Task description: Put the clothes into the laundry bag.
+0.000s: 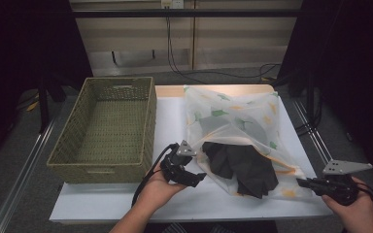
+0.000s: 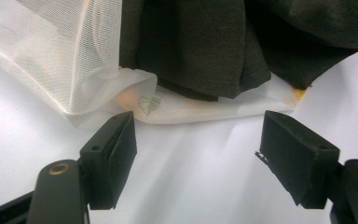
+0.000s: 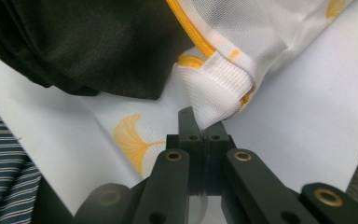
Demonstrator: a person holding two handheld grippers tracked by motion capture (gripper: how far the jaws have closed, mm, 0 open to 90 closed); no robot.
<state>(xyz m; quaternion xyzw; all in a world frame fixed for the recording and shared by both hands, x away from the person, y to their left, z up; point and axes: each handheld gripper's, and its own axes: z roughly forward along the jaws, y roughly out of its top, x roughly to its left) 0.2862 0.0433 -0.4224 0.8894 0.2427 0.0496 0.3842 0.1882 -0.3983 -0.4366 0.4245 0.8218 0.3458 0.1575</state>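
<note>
1. The bag (image 1: pixel 233 121) is sheer white mesh printed with green and yellow leaves, edged with a yellow zip and a thick ribbed hem; it lies rumpled on the desk (image 1: pixel 175 121).
2. A dark, matte, softly folded cloth (image 1: pixel 245 167) spills from the bag's open mouth, between the two grippers.
3. The right gripper (image 3: pixel 204 126) has its fingers pressed together, pinching the bag's ribbed hem corner; the cloth lies just beyond and left of them in the right gripper view.
4. The left gripper (image 2: pixel 198 140) has its fingers spread, with bare white desk between them; the bag's mesh edge and the cloth lie just ahead, untouched.
5. A woven, rectangular basket (image 1: pixel 104 128) stands on the desk left of the left gripper, near but apart from the bag.
</note>
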